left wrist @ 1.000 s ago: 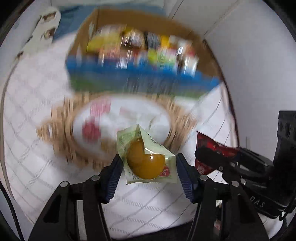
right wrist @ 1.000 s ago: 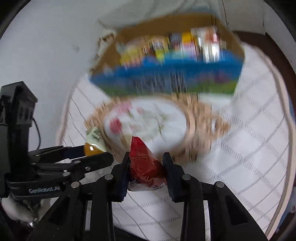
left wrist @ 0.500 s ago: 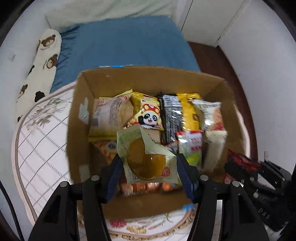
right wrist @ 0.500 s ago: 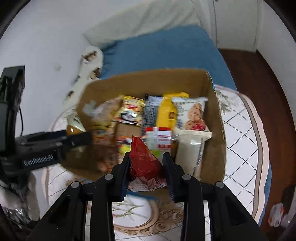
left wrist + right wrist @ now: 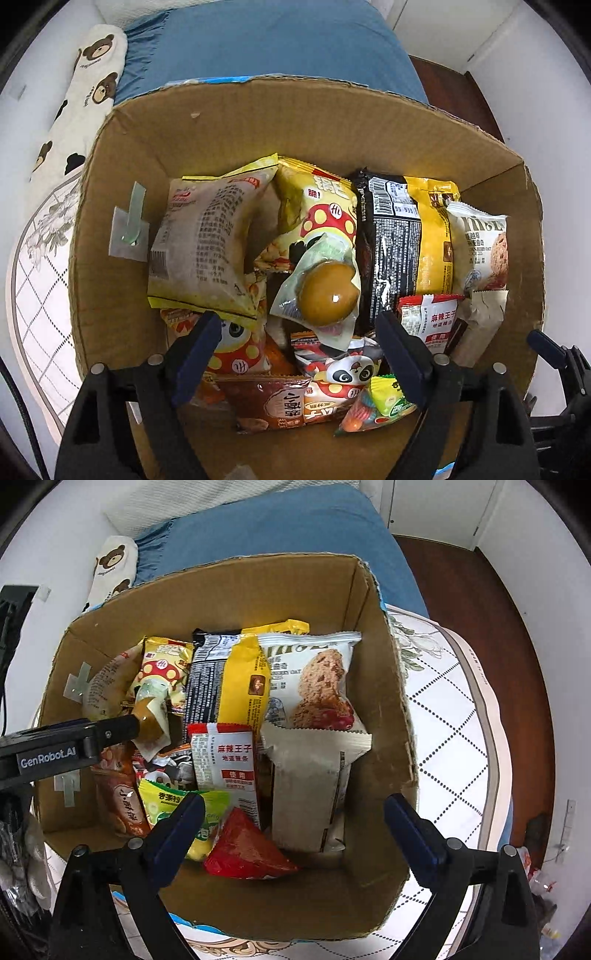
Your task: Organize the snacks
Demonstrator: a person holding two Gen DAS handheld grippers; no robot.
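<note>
Behind everything lies a blue bedspread (image 5: 280, 40), with a bear-print pillow (image 5: 81, 96) along its left edge and a white quilted table cover (image 5: 454, 716) under a cardboard box (image 5: 110, 229) that fills both views.

In the left wrist view, the left gripper (image 5: 297, 341) hangs over the box's near side with its blue-padded fingers spread wide. Between and just beyond them sits a clear pouch with a brown egg (image 5: 325, 291) — it is clear of both pads in this view, resting tilted on the heap of snacks. From the right wrist view the same pouch appears at the tip of the left gripper's finger, so whether it touches there I cannot tell.

The right gripper (image 5: 293, 810) also hovers above the near side, its fingers wide apart and holding nothing. Just ahead of them a red packet (image 5: 247, 849) lies on the box floor near the front wall, touching a green and yellow sachet (image 5: 207, 812) on its left.

Farther in, snacks stand packed together: a white and red sachet (image 5: 229, 760) in the middle, a plain beige packet (image 5: 306, 790) toward the right wall, a cookie bag (image 5: 317, 679) behind it, a yellow bar wrapper (image 5: 243, 686) and a black wrapper (image 5: 205, 675) beside that, and a mushroom-print yellow bag (image 5: 317, 206) plus a large beige bag (image 5: 207, 243) toward the left wall — grey tape (image 5: 127, 232) is stuck on that wall.
</note>
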